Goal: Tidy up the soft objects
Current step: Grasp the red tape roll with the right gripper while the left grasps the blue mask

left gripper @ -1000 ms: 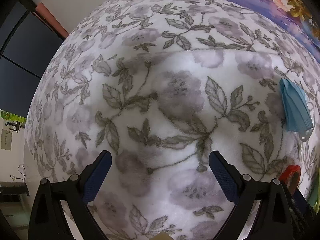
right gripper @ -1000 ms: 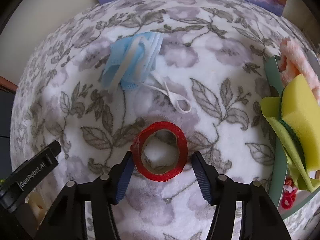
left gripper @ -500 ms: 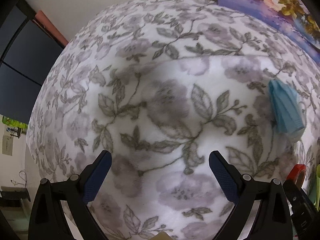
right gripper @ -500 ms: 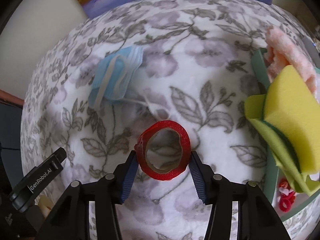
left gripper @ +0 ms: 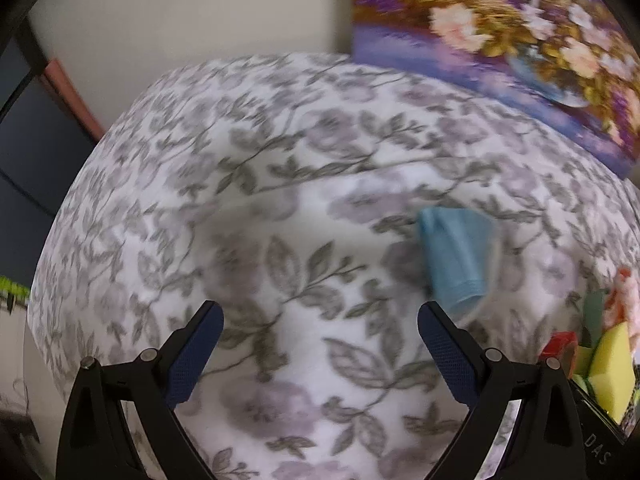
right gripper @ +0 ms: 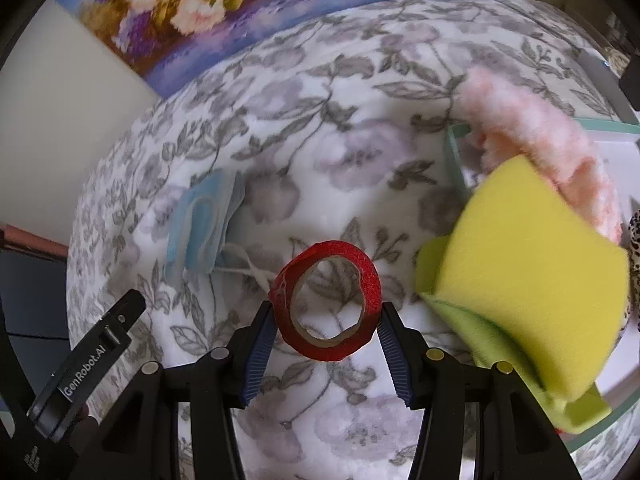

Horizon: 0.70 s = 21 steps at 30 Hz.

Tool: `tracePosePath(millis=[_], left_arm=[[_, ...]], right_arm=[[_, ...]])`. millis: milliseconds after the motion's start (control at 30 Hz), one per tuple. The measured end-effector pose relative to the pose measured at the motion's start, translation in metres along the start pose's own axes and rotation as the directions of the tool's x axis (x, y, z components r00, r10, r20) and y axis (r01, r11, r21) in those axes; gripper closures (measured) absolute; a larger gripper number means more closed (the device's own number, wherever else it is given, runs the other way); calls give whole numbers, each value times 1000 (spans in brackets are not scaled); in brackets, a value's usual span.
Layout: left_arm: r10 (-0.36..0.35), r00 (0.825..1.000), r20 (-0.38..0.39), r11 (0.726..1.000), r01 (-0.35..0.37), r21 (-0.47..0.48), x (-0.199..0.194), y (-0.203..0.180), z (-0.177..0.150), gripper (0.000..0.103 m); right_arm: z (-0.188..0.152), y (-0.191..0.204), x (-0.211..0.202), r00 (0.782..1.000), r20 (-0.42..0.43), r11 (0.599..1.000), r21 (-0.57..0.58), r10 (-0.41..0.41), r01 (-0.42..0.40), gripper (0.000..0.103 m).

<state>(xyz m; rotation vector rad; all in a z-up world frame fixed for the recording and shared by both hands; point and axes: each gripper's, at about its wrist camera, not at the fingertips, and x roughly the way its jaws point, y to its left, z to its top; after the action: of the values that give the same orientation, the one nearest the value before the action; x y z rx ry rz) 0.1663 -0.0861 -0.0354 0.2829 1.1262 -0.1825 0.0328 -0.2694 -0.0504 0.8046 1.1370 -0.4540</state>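
Now carrying red tape roll (right gripper: 328,300), pinched between right gripper (right gripper: 326,320) jaws, off the floral surface (right gripper: 320,152) toward tray (right gripper: 456,148); left gripper (left gripper: 320,334) jaws gaping empty, nearing blue mask (left gripper: 456,256).

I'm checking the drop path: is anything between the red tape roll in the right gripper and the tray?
Yes. The yellow sponge and the pink fluffy item are piled over the near edge of the tray, beside the red tape roll that the right gripper holds.
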Motion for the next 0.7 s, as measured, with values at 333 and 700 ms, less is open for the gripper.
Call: tracePosePath(millis=[333, 700], left_arm=[[-66, 996, 55, 994, 61, 93, -12, -45, 9, 5], [-125, 990, 64, 989, 118, 93, 10, -66, 12, 51]], right_arm=[[5, -16, -16, 999, 43, 999, 40, 30, -32, 49], [6, -23, -14, 999, 36, 998, 53, 29, -31, 49]])
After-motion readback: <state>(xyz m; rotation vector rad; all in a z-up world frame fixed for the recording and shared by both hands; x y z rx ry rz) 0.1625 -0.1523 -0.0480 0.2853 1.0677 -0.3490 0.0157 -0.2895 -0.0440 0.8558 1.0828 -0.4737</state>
